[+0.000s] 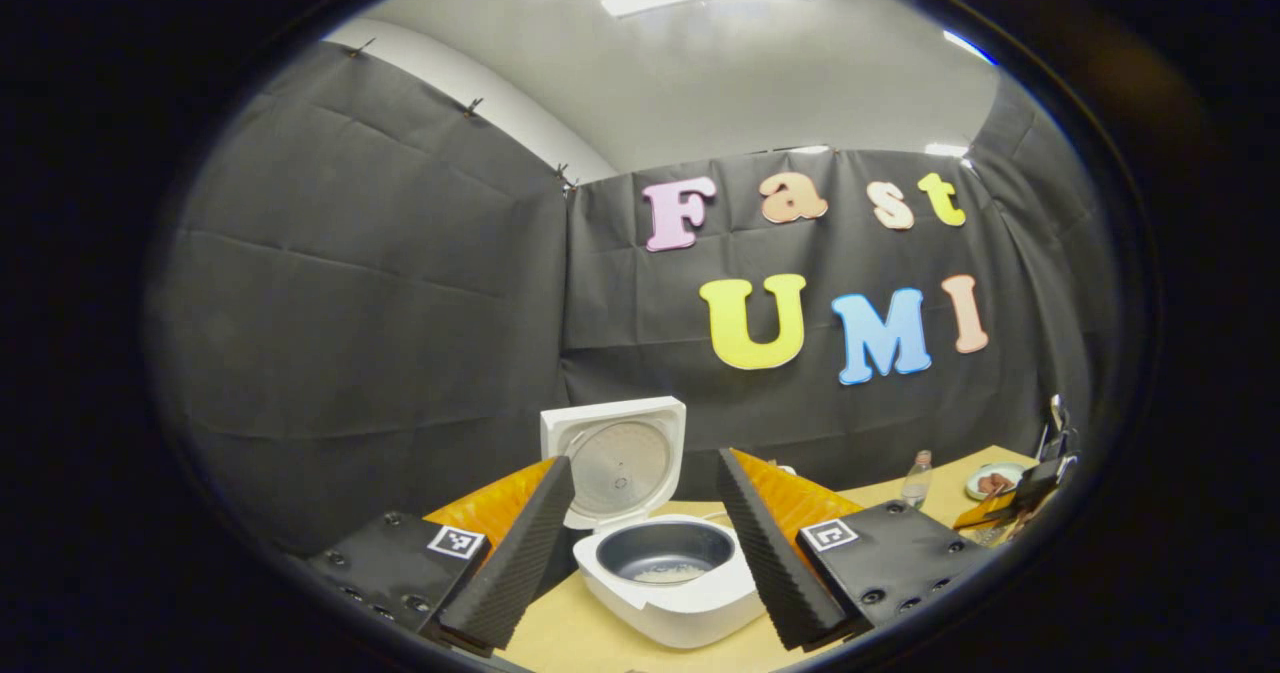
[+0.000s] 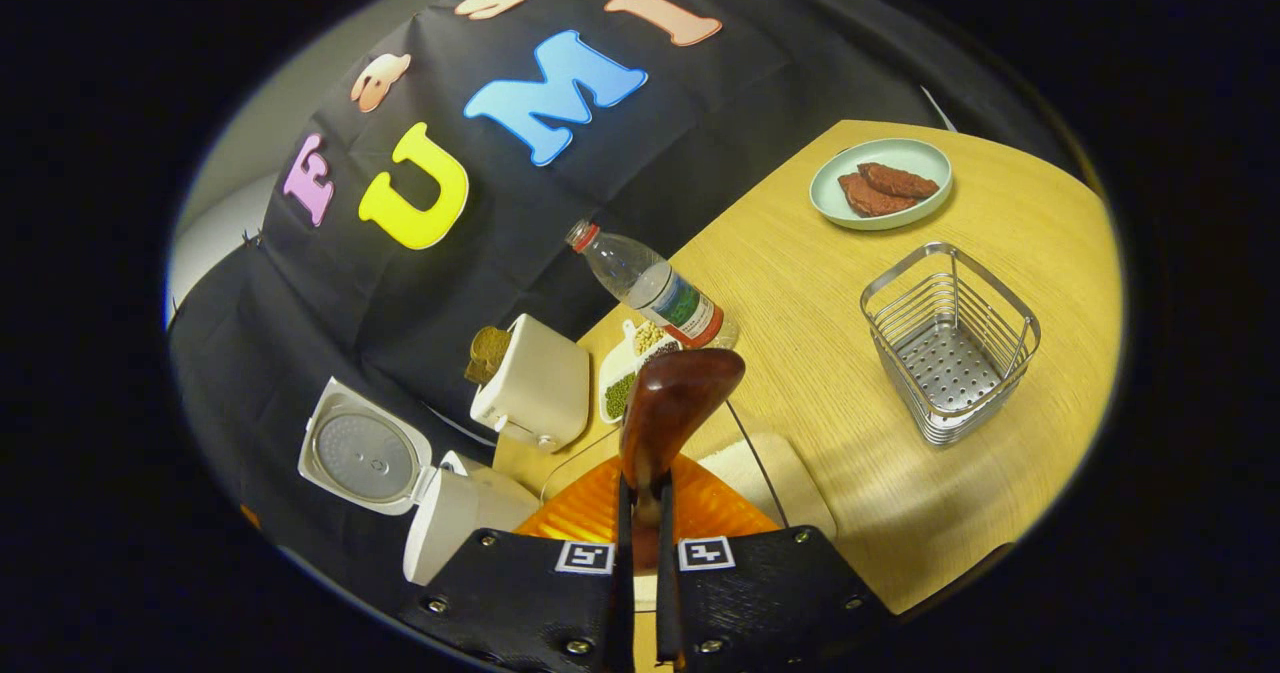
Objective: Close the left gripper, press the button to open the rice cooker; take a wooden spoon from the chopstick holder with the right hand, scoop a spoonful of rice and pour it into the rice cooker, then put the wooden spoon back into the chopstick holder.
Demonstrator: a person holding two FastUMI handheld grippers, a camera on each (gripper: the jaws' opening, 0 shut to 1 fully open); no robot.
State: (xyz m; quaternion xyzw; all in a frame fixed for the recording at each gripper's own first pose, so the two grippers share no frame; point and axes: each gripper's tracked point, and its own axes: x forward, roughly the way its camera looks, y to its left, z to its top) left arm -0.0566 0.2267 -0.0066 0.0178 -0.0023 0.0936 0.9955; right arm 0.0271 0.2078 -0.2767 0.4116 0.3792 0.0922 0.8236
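The white rice cooker stands open, lid upright, with a little rice in the dark inner pot. My left gripper is open, its fingers either side of the cooker and apart from it. My right gripper is shut on the handle of the wooden spoon, whose brown bowl points forward over the table. The wire chopstick holder stands to the right of the spoon with nothing in it. The cooker lies low at the left in the right gripper view. The right gripper also shows far right.
On the wooden table are a plastic bottle, a green plate of brown meat, a white dish of beans, a white appliance holding bread and a pale container under the spoon.
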